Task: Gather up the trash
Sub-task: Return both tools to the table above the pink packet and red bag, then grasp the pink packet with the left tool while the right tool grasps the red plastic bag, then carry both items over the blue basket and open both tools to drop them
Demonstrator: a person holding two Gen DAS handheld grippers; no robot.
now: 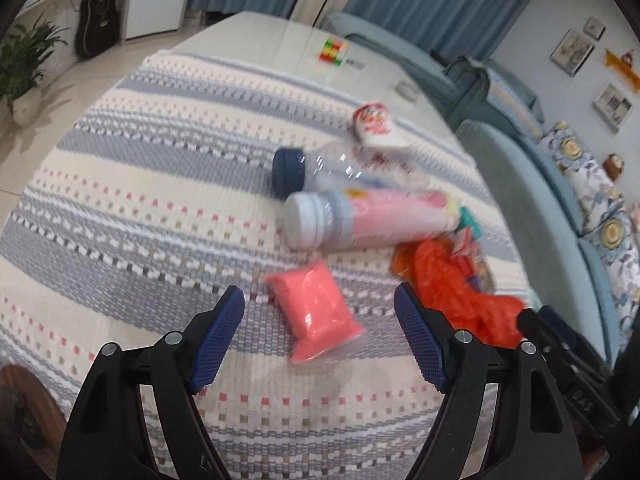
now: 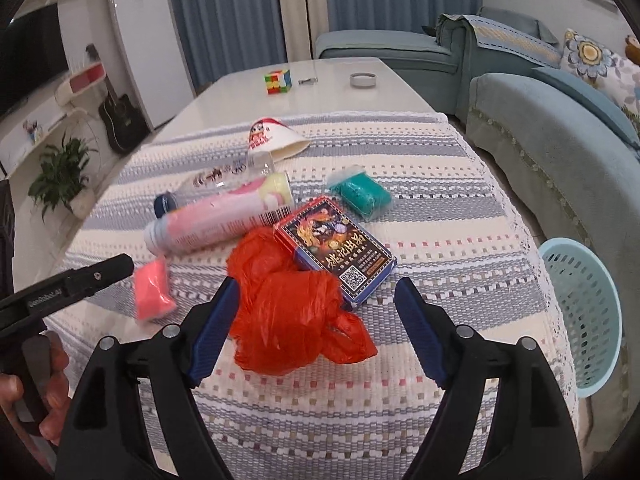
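Trash lies on a striped cloth (image 1: 140,200) over a table. In the left wrist view a pink packet (image 1: 316,312) lies between the fingers of my left gripper (image 1: 320,304), which is open above it, not pressing. Behind it are a pink bottle (image 1: 360,220), a clear bottle with a dark blue cap (image 1: 289,172) and a paper cup (image 1: 376,124). In the right wrist view my right gripper (image 2: 316,304) is open over a crumpled red plastic bag (image 2: 292,312). A card box (image 2: 340,252) and a teal packet (image 2: 360,194) lie beyond it.
A light blue mesh basket (image 2: 580,312) stands on the floor right of the table. A blue sofa (image 2: 540,140) runs along the right side. A puzzle cube (image 2: 277,81) and a round tin (image 2: 363,80) sit on the bare far tabletop. A guitar (image 1: 98,20) and potted plant (image 1: 24,76) stand left.
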